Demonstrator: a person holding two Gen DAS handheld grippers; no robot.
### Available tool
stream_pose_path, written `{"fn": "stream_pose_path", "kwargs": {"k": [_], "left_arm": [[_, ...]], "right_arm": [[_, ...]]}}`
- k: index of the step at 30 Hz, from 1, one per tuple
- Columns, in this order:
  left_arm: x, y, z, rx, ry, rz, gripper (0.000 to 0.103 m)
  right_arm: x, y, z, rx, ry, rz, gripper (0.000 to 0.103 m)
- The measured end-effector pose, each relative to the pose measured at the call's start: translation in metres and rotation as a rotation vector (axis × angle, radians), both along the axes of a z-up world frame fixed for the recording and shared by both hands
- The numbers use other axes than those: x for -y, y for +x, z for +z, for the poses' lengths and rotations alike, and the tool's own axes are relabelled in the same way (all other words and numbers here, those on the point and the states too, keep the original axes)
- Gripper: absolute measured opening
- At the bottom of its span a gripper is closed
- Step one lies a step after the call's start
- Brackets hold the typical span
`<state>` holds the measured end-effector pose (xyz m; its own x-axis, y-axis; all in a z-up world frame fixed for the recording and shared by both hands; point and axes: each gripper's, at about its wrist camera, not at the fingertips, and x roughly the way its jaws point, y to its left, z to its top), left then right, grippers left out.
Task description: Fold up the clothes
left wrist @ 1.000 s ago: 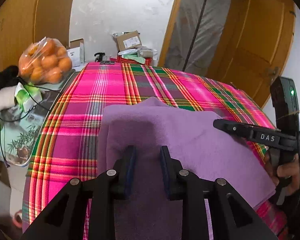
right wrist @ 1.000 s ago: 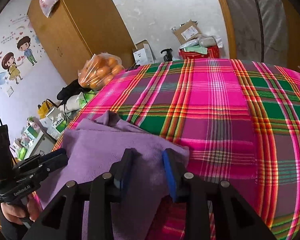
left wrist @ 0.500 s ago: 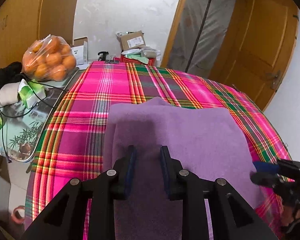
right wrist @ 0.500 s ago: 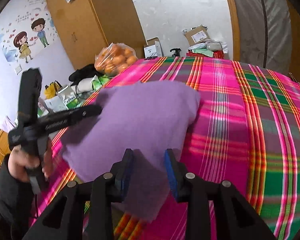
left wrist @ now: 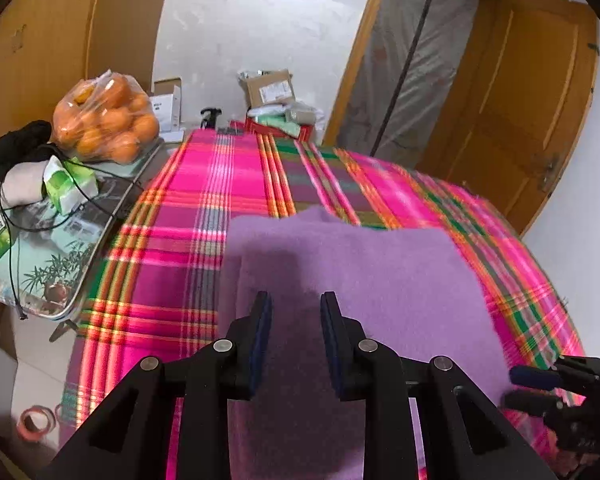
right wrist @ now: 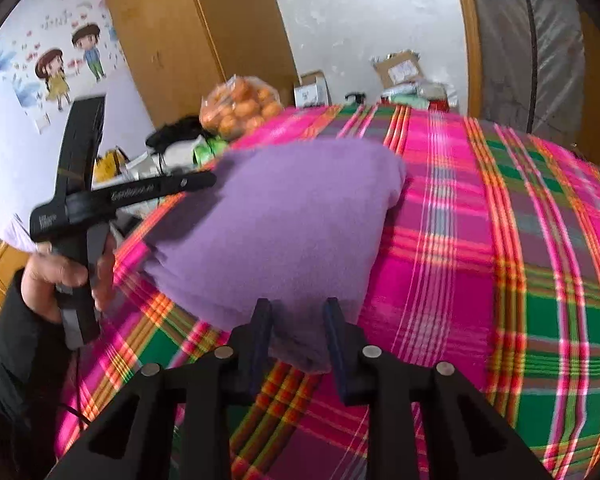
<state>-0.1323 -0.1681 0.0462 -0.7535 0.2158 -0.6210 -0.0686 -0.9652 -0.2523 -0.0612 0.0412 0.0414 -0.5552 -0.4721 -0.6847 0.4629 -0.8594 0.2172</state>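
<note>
A folded purple fleece cloth (left wrist: 380, 280) lies on the pink plaid tablecloth (left wrist: 220, 184). My left gripper (left wrist: 296, 320) is shut on the cloth's near left part, and purple fabric fills the gap between its pads. From the right wrist view, the left gripper (right wrist: 208, 180) bites the left corner of the cloth (right wrist: 284, 220), whose left edge hangs slightly above the plaid tablecloth (right wrist: 500, 240). My right gripper (right wrist: 298, 320) has the cloth's near corner bunched between its pads, and its jaws are closing. The right gripper (left wrist: 516, 388) also shows at the cloth's lower right edge.
A bag of oranges (left wrist: 104, 120), dark clothing and cables sit on a side table (left wrist: 40, 248) left of the bed. Cardboard boxes (left wrist: 270, 88) stand at the far end. A wooden door (left wrist: 520, 120) is at the right. A person's hand (right wrist: 60, 272) holds the left gripper.
The right gripper drew back from over the cloth's right side to its near right corner and narrowed on it. The cloth's left edge now stands lifted. The left gripper hardly moved.
</note>
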Motion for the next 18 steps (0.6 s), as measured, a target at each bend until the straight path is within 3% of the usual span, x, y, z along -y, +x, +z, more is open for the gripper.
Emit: {"fn": "stream_pose_path", "kwargs": {"k": [5,9,13,18], "left_arm": [[-0.003,0.014,0.006,0.013,0.011,-0.018,0.026],[-0.021,0.012,-0.012,0.107,-0.049,-0.044,0.026],[-0.033,0.013,-0.017,0.118,-0.125,-0.039,0.026],[-0.029,0.013,-0.020,0.117,-0.095,-0.042,0.026]], "right_arm": [[-0.004,-0.022,0.010,-0.025,-0.007,-0.021,0.027],[-0.001,-0.056,0.014,-0.040,-0.002,-0.043,0.027],[0.005,-0.089,0.016,-0.063,-0.004,-0.047,0.027],[0.015,-0.133,-0.002,-0.019,0.011,-0.063,0.027]]}}
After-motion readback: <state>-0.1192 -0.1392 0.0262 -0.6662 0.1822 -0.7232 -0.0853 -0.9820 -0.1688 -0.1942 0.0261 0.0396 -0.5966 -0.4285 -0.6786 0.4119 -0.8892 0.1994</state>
